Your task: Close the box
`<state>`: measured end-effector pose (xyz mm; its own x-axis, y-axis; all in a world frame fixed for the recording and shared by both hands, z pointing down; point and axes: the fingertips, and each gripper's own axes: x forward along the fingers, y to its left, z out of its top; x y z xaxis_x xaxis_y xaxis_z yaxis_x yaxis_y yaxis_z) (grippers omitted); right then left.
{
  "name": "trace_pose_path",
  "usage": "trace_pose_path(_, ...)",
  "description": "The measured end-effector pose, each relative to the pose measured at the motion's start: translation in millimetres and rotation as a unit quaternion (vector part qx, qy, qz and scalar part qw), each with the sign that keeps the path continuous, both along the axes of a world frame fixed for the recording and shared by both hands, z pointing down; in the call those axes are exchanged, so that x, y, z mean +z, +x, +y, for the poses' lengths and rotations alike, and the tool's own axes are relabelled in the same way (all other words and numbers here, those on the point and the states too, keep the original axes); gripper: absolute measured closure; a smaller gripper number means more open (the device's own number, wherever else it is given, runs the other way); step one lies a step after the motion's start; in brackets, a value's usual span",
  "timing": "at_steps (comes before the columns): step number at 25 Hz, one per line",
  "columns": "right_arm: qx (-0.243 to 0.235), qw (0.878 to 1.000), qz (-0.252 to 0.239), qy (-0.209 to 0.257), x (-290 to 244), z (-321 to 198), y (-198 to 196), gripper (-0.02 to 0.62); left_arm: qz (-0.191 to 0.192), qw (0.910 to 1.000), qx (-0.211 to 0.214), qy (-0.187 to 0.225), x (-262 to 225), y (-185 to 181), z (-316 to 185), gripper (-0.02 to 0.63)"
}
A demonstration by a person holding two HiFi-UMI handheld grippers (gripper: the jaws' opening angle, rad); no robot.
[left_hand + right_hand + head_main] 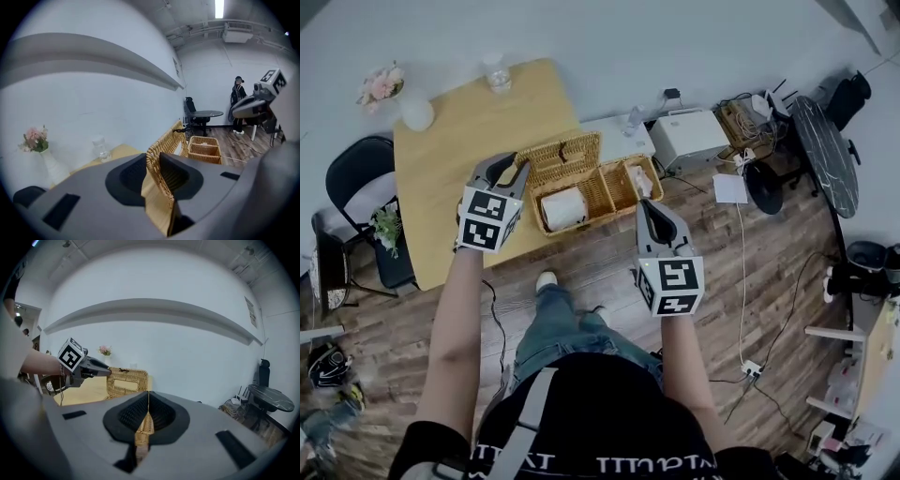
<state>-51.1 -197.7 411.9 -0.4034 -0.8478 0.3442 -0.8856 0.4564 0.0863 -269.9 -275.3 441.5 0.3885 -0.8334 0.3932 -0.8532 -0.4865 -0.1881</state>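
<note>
The left gripper pinches the standing edge of the tan woven wicker lid. The right gripper is pressed onto a thin wicker edge at the right end of the open rectangular wicker box, which holds a white roll. Closing well likely calls for gentle grips that swing the lid down square to the box's rim and clear of the roll.
</note>
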Motion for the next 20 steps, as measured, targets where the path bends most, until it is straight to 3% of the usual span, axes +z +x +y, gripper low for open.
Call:
trace_pose_path(9,-0.022,1.0,-0.009,0.005,-2.3,12.2,14.0,0.578,-0.056,0.9984,-0.008,-0.011,-0.5,9.6,20.8,0.517)
trace_pose_path(20,-0.046,0.999,-0.021,0.01,1.0,32.5,31.2,0.578,-0.086,0.9955,0.01,-0.039,12.6,29.0,61.5,0.526)
